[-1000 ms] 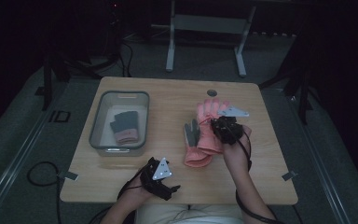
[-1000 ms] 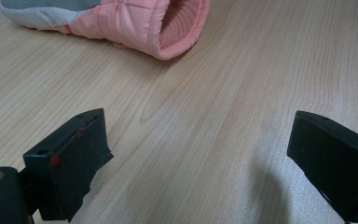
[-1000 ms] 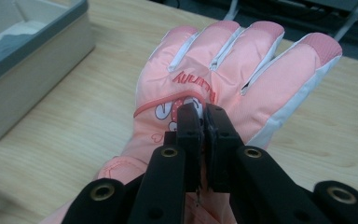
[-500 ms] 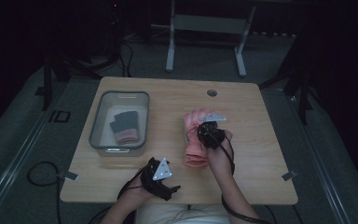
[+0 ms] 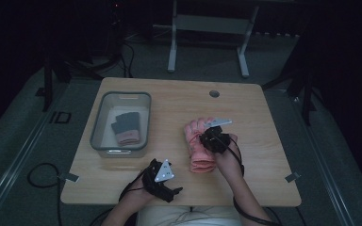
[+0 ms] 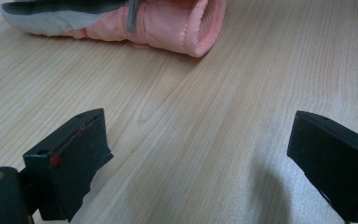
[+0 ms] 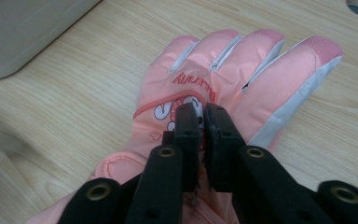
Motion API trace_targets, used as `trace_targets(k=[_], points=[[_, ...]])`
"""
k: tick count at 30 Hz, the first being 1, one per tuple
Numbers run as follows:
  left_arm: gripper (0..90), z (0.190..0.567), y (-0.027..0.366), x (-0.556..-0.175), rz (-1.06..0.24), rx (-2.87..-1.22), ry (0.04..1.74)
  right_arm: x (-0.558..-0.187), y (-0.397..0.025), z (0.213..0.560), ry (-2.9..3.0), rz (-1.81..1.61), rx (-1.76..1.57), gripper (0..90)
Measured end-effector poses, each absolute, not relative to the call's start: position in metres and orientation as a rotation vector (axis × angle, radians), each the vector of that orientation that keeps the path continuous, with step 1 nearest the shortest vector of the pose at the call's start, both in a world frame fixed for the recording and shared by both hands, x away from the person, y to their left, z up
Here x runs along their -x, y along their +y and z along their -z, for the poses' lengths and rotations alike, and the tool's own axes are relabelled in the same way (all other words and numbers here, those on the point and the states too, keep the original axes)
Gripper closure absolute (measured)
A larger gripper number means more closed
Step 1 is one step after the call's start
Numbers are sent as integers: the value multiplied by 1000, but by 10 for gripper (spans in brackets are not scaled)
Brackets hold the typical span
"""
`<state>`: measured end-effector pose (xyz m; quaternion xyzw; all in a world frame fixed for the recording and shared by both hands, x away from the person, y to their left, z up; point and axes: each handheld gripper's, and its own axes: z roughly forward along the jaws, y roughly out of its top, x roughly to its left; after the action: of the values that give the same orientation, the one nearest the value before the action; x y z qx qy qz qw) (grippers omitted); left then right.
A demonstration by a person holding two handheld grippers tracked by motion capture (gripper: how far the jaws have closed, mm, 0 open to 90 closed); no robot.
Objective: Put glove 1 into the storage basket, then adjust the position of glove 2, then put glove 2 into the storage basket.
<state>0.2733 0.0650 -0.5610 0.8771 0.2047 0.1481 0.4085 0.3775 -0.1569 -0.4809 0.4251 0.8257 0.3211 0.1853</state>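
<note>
A pink padded glove (image 5: 201,161) lies palm down right of the table's middle, fingers pointing away from me. My right gripper (image 5: 210,136) sits on its back; in the right gripper view the jaws (image 7: 203,114) are pinched together on the glove's (image 7: 242,70) printed fabric. Near the front edge my left gripper (image 5: 172,188) rests low over bare wood, jaws wide apart (image 6: 198,140) with nothing between them. Ahead of it, the glove's cuff (image 6: 168,23) lies a short way off.
A clear grey bin (image 5: 97,123) stands at the table's left, holding a dark grey and pink glove (image 5: 125,128); its corner (image 7: 23,28) shows left of the pink glove. A round cable hole (image 5: 214,93) is at the back. The floor has cables and a metal stand.
My right gripper has slid left and toward me, and the pink glove has come along with it. The left gripper has stayed where it was.
</note>
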Motion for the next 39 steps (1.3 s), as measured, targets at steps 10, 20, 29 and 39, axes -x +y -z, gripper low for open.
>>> trace_targets(k=[10,20,29,39], points=[[49,561,65,-273,-375,-2210,517,-378,-153,476,2318,-979,-1174,625],[49,561,65,-274,-375,-2211,518,-375,-164,460,2299,-1049,-1156,605],[49,561,66,-274,-375,-2208,523,-372,-171,455,2292,-1054,-1138,603],[49,561,66,-274,-370,-2205,529,-371,-175,455,2290,-1057,-1138,602]])
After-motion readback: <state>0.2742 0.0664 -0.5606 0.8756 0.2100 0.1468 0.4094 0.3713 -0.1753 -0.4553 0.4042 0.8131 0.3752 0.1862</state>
